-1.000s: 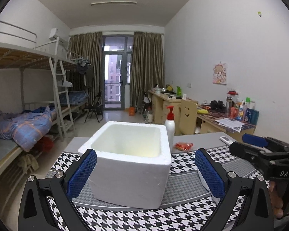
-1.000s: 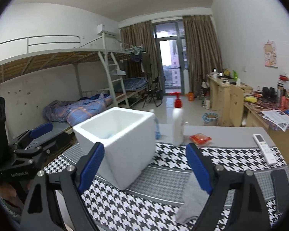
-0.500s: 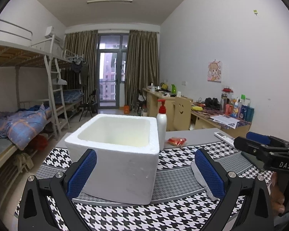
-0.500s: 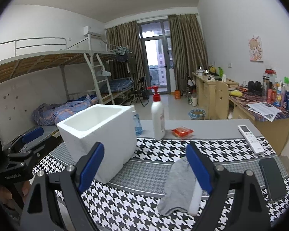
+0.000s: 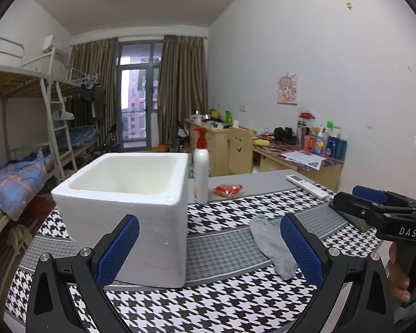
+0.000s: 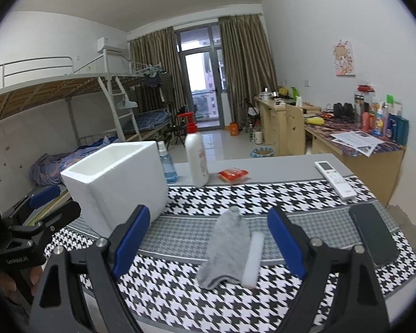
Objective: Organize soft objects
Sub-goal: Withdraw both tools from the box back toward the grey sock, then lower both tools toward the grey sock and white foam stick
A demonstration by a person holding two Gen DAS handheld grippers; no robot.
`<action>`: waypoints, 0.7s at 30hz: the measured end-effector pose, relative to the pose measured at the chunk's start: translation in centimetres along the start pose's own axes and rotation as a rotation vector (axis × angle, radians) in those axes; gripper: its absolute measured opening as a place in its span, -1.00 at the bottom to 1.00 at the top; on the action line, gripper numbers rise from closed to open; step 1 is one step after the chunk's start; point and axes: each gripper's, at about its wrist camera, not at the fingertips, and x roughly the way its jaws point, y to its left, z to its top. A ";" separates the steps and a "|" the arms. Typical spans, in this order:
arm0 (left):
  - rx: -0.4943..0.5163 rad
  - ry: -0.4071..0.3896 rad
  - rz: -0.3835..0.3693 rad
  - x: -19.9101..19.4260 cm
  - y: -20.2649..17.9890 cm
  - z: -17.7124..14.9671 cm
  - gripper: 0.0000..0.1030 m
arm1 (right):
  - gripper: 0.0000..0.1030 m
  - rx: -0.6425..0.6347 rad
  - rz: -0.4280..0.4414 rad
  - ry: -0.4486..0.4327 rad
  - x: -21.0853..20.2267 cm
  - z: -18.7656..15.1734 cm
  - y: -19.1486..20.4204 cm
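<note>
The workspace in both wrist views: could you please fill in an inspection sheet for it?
Surface: table covered by a houndstooth cloth with grey bands.
Job's things: grey sock lying flat, a white strip against its edge; open white foam box beside it, nothing visible inside.
Clutter: pump bottle, blue bottle, red packet, remote, dark phone.
Grippers: left gripper open, holding nothing, box in front; right gripper open, holding nothing, sock ahead between its fingers.
Cables: nothing seen.
Surroundings: bunk beds, curtained balcony door, crowded desks.
</note>
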 end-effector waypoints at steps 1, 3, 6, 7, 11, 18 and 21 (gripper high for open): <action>0.006 -0.005 -0.004 -0.1 -0.2 0.0 0.98 | 0.73 0.002 -0.010 -0.002 -0.2 -0.2 -0.3; 0.011 -0.006 -0.012 -0.1 -0.7 0.0 0.98 | 0.73 0.013 -0.020 0.003 -0.4 -0.4 -0.8; 0.013 0.004 -0.028 0.4 -1.4 -0.1 0.98 | 0.73 0.032 -0.034 0.011 -0.5 -0.5 -1.5; 0.016 0.007 -0.034 0.5 -1.6 -0.2 0.98 | 0.73 0.035 -0.040 0.016 -0.5 -0.5 -1.7; 0.022 0.024 -0.069 0.9 -2.7 -0.4 0.98 | 0.73 0.038 -0.063 0.030 -0.7 -0.8 -2.1; 0.023 0.086 -0.094 2.4 -4.1 -1.0 0.98 | 0.73 0.058 -0.084 0.058 -0.9 -1.7 -2.7; 0.016 0.095 -0.097 2.8 -4.4 -1.2 0.98 | 0.73 0.049 -0.098 0.083 -0.4 -2.1 -2.7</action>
